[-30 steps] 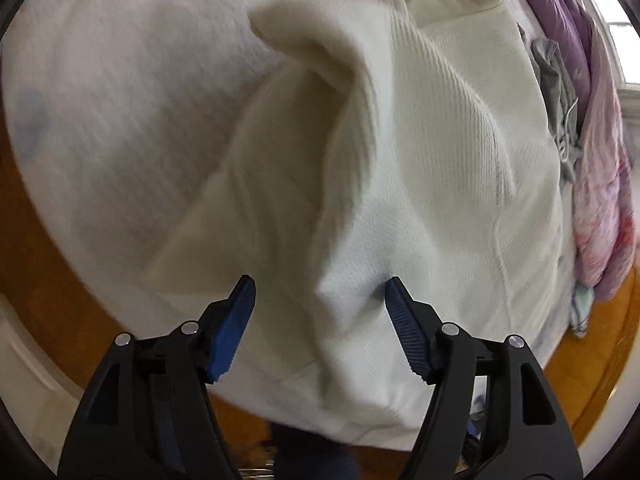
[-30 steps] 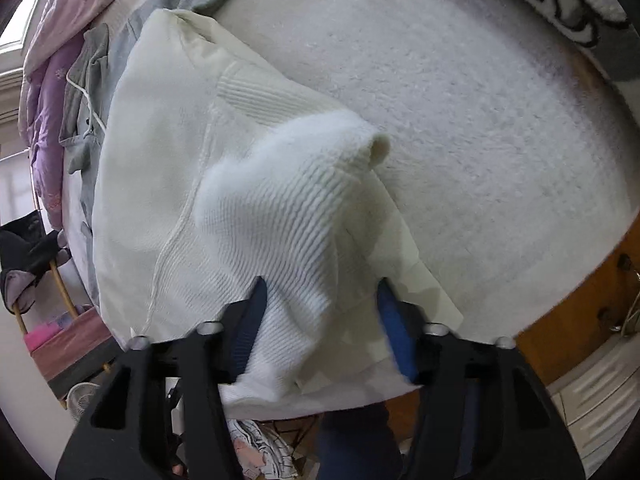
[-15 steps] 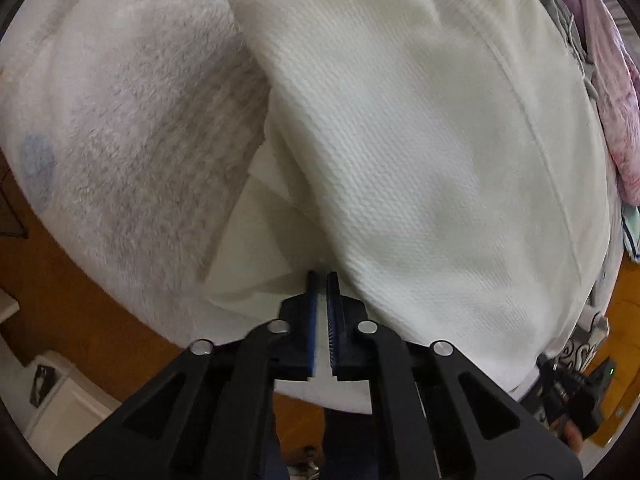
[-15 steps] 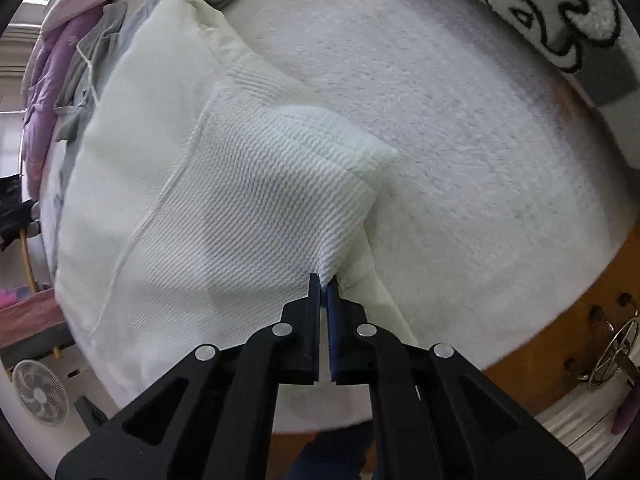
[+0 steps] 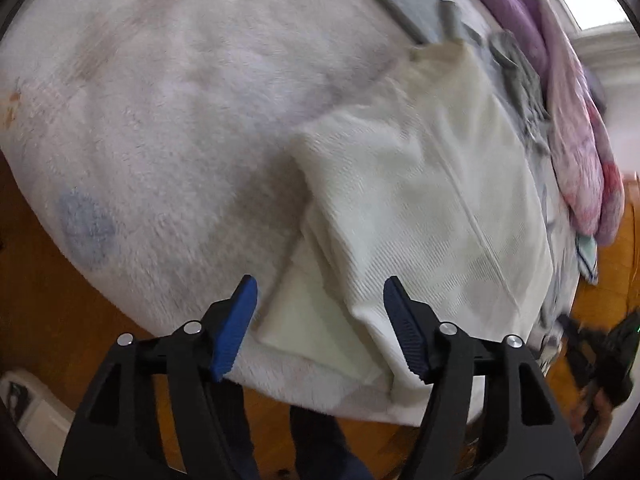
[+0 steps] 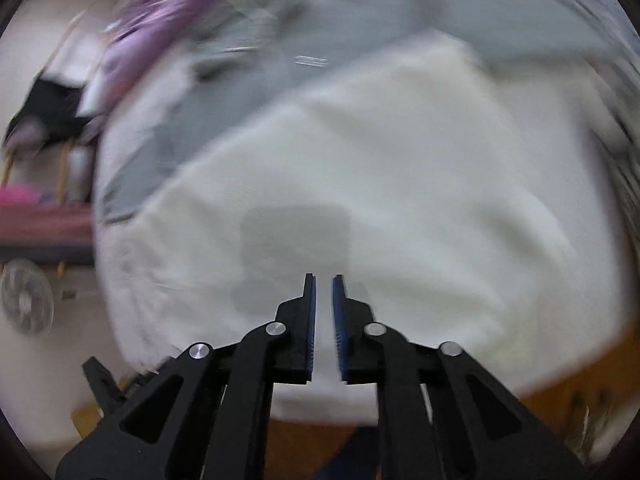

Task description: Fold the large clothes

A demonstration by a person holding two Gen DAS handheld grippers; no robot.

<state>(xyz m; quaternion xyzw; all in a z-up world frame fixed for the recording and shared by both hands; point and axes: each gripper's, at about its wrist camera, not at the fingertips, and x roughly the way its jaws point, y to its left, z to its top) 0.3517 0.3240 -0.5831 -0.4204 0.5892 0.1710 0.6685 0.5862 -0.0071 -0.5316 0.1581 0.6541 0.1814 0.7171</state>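
A cream knitted garment (image 5: 440,200) lies flat on the white fluffy bed cover (image 5: 180,100), with one side folded in over its body. My left gripper (image 5: 320,282) hovers above the garment's near corner. Its jaws are opening wide and nothing is between the pads. The right wrist view is blurred by motion. There my right gripper (image 6: 323,278) is over the middle of the same garment (image 6: 400,180), its jaws all but together and no cloth between them.
A purple and pink quilt (image 5: 568,100) and grey clothes (image 5: 516,64) are piled along the bed's far side. Wooden floor (image 5: 60,300) borders the near edge. A small fan (image 6: 26,296) stands on the floor at the left.
Half a second ago both grippers were shut on the garment's folded edge. The left has since let go, opened and drawn back. The right has swung fast across the garment and holds no cloth.
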